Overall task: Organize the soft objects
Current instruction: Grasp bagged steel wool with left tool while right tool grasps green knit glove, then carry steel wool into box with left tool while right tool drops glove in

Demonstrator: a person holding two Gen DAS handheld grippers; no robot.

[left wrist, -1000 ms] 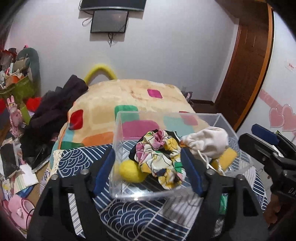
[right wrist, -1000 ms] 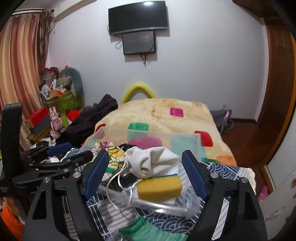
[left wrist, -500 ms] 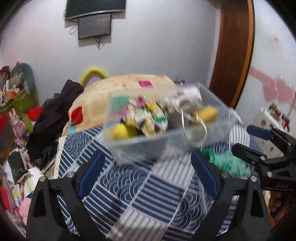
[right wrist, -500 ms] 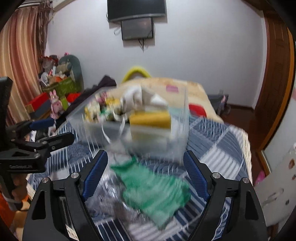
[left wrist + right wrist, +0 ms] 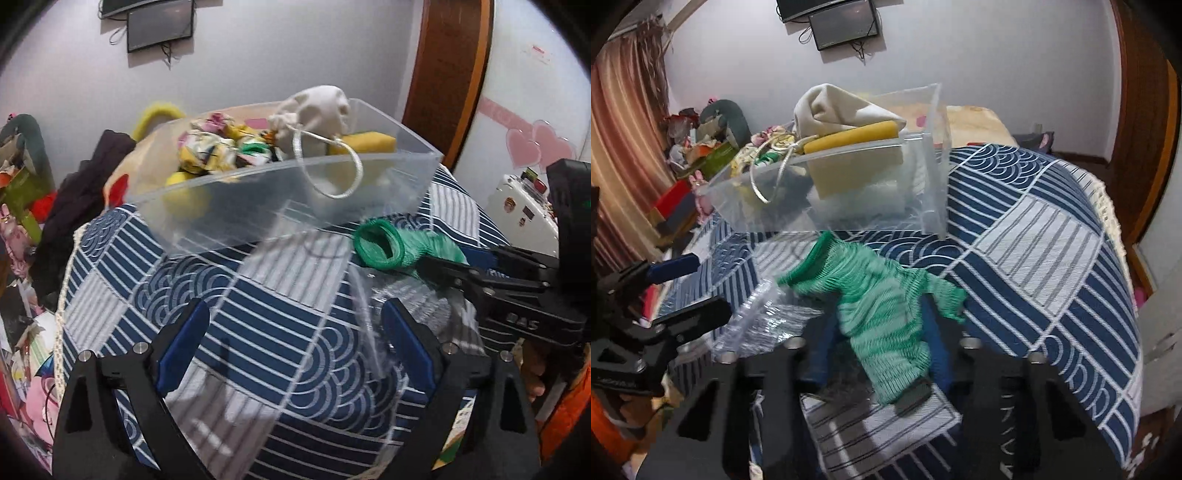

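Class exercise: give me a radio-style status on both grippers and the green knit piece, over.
Right gripper just closed on green knit piece. Left gripper open, empty. Clear bin ahead, already full; crinkled plastic beside the knit.

The left tongs [image 5: 295, 347] point forward and downward with their blue-padded jaws spread wide, and nothing sits between the pads. From the right wrist view the left tongs [image 5: 683, 288] show at the left edge, black arms apart. The right tongs [image 5: 879, 343] have just been closing; their blue pads now press on a green knitted glove [image 5: 882, 317] from both sides. In the left wrist view the right tongs [image 5: 454, 266] reach in from the right edge, and part of a hand [image 5: 533, 373] shows beneath their black body.
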